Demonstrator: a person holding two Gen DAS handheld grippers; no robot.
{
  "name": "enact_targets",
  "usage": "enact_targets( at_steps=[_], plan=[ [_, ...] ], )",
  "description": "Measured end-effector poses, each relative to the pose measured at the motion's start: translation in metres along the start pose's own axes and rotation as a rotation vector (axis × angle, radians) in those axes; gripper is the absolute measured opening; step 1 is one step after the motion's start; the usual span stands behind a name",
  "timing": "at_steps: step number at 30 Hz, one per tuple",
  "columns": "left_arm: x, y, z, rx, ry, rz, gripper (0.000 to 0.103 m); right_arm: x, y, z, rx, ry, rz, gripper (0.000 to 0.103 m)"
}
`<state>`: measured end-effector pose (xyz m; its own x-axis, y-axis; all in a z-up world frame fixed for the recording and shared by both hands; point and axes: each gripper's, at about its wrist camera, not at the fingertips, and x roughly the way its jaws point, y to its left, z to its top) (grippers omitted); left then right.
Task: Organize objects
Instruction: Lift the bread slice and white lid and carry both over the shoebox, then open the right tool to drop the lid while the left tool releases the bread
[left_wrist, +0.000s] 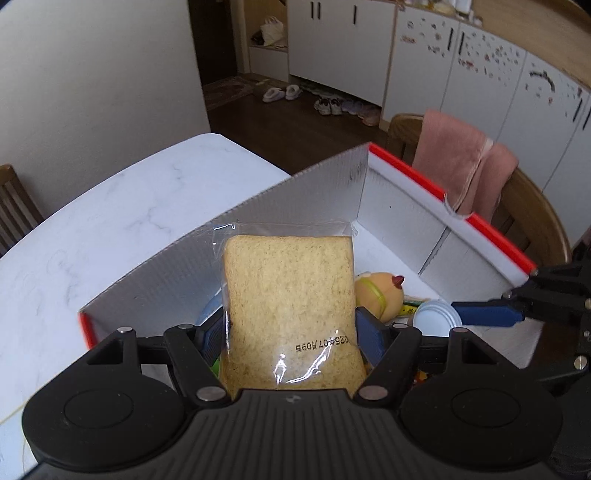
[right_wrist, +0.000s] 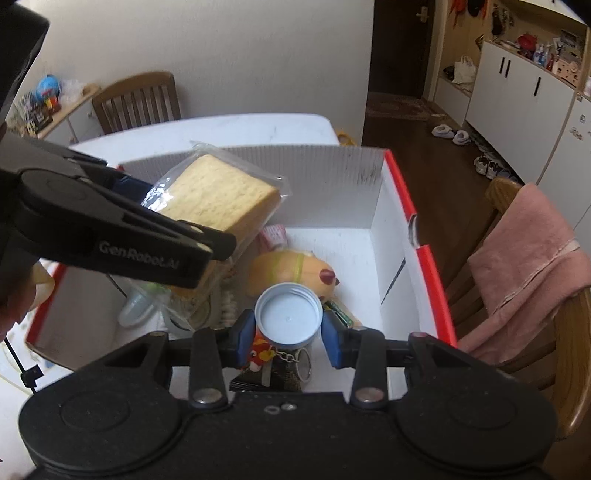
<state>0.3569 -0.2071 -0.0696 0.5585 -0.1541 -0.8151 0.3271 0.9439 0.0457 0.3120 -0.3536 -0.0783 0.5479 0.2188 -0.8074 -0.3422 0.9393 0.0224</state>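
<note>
My left gripper (left_wrist: 291, 332) is shut on a slice of bread in a clear wrapper (left_wrist: 288, 306) and holds it over the white box with red rim (left_wrist: 495, 240). The bread also shows in the right wrist view (right_wrist: 218, 195), tilted above the box (right_wrist: 428, 258). My right gripper (right_wrist: 288, 332) is shut on a white round lid (right_wrist: 289, 318), held inside the box above its contents. The lid shows in the left wrist view (left_wrist: 436, 317) beside the right gripper's blue finger (left_wrist: 487, 314).
In the box lie a yellow plush toy (right_wrist: 291, 269), a green battery (right_wrist: 341, 314), a keychain (right_wrist: 295, 360) and other small items. The box stands on a white marble table (left_wrist: 110, 221). A wooden chair with a pink towel (right_wrist: 524, 258) stands at the right.
</note>
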Motion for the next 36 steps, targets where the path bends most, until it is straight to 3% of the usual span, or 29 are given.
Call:
enact_targets(
  at_steps=[9,19,25,36],
  plan=[
    [0.02,-0.008,0.005,0.046,0.036,-0.019,0.071,0.019,0.0,0.0,-0.052,0.052,-0.018,0.038],
    [0.024,0.0,0.005,0.005,0.054,-0.03,0.073,0.028,-0.003,-0.001,-0.066,0.07,-0.016,0.041],
    [0.02,0.001,-0.002,-0.005,0.057,-0.037,0.074,0.026,-0.004,-0.003,-0.075,0.067,-0.012,0.052],
    [-0.007,0.013,-0.019,-0.106,0.026,-0.083,0.074,0.009,-0.008,-0.009,-0.05,0.013,0.019,0.063]
  ],
)
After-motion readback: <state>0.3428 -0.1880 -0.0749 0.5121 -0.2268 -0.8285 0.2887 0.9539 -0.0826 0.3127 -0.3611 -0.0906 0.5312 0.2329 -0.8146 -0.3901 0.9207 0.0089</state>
